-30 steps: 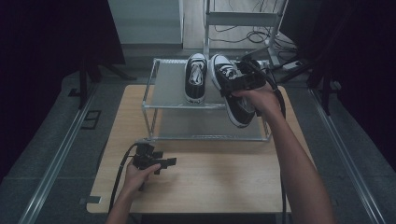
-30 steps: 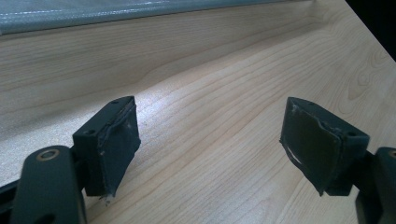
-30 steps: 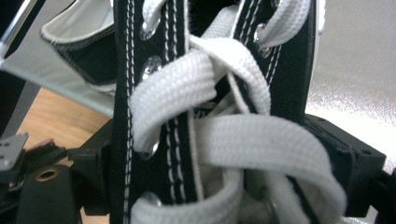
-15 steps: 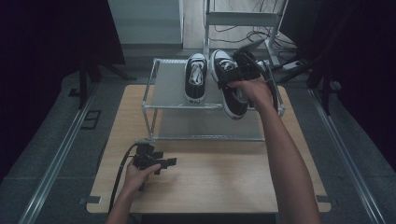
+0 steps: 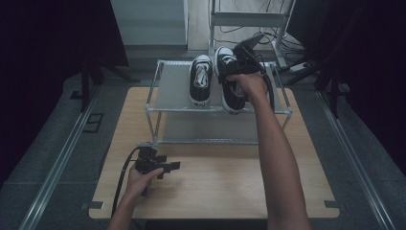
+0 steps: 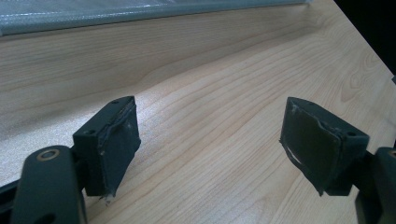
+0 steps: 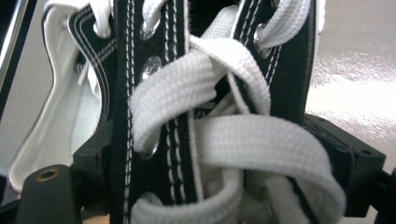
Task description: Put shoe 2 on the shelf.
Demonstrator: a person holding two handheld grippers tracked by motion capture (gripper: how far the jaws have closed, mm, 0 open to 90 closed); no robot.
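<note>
The right gripper [image 5: 229,73] is clamped across the laced throat of the right-hand sneaker [image 5: 231,86]; in the right gripper view its two black jaws sit on either side of the upper, pressing on the black canvas flanks with the flat white laces [image 7: 224,130] bulging between them. The sneaker lies on the top shelf of the wire shoe rack [image 5: 172,91], just beside its mate, the left-hand sneaker [image 5: 200,79], toes toward the person. Judged from its build, the shoe should be light and moderately flexible: woven canvas upper with white contrast stitching and metal eyelets [image 7: 150,67], soft enough to collapse under pressure, over a stiffer rubber sole with a white sidewall. A hold across the eyelet rows is reasonable, since the doubled canvas and lacing give a firm, non-slip purchase; the laces alone would slide and stretch, and the toe cap is smooth. Expect the heel or toe to sag if the grip is off-centre. The rack's shelf is a matt grey perforated or mesh panel in a thin chromed tube frame, which offers little friction. The left gripper [image 5: 158,165] rests low on the wooden table [image 5: 215,177], well apart from the rack's shoes, its jaws standing open with nothing between the worn rubber pads [image 6: 119,140], only pale, fine-grained laminate.
</note>
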